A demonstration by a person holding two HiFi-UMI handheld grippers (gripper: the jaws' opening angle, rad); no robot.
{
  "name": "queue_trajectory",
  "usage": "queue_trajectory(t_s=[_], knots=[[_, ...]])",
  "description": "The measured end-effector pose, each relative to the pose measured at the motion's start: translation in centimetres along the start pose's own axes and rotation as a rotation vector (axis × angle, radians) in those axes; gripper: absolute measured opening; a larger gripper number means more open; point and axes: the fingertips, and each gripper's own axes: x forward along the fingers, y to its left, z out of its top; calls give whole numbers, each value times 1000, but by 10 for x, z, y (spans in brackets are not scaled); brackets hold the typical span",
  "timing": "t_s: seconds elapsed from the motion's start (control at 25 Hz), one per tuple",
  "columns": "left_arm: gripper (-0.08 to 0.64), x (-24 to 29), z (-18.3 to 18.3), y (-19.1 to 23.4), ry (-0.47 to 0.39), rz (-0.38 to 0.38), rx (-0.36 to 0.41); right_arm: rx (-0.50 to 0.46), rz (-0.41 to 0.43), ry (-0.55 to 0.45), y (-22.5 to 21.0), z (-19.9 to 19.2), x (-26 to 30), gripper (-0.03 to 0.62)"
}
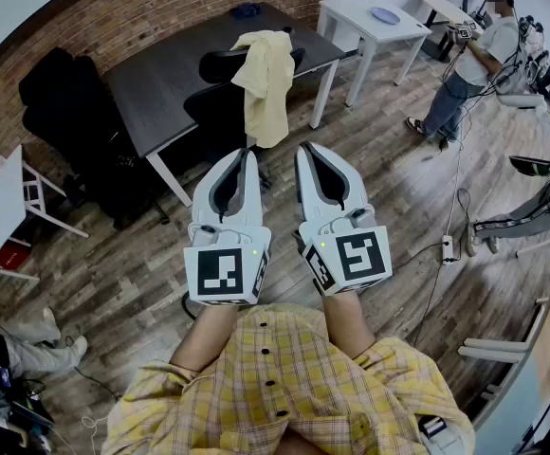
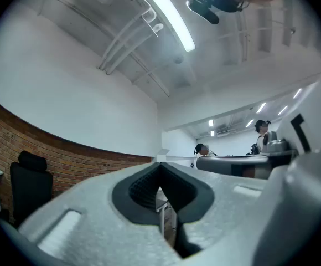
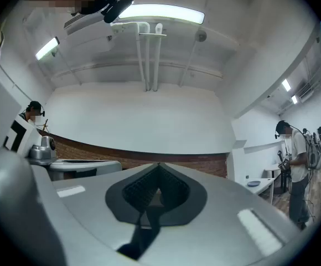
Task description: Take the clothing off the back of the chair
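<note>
Over chair back (image 1: 216,64), limp yellow clothing (image 1: 265,83)

The left forearm (image 1: 205,337) and right forearm (image 1: 353,318) reach forward side by side. The left gripper (image 1: 246,159) and right gripper (image 1: 305,152) point slightly upward, nearly parallel, each with jaws together at the tips, apparently gripping nothing.

A dark desk (image 1: 161,74) stands in front of me, against a brick wall (image 1: 152,3). A small blue thing (image 1: 246,10) lies at the desk's far corner. Just past the desk's right end is a white table (image 1: 351,12) with a blue plate (image 1: 385,14) near its middle. A person (image 1: 474,60) stands beyond that table on the wooden floor (image 1: 398,178). A white power strip (image 1: 449,248) lies on the floor. A black seat (image 1: 66,102) sits by the desk's left end.
</note>
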Motion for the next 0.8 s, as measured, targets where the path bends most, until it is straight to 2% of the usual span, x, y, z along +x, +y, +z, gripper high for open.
queue_trajectory(t_s=[0.4, 0.56, 0.8], knots=[[3, 5, -3, -39, -2, 33, 20, 1, 46, -23, -27, 8, -22, 2], [3, -7, -6, -55, -15, 84, 30, 1, 73, -35, -35, 9, -42, 2], [3, -10, -17, -61, 17, 137, 43, 31, 129, -22, -42, 0, -47, 2]])
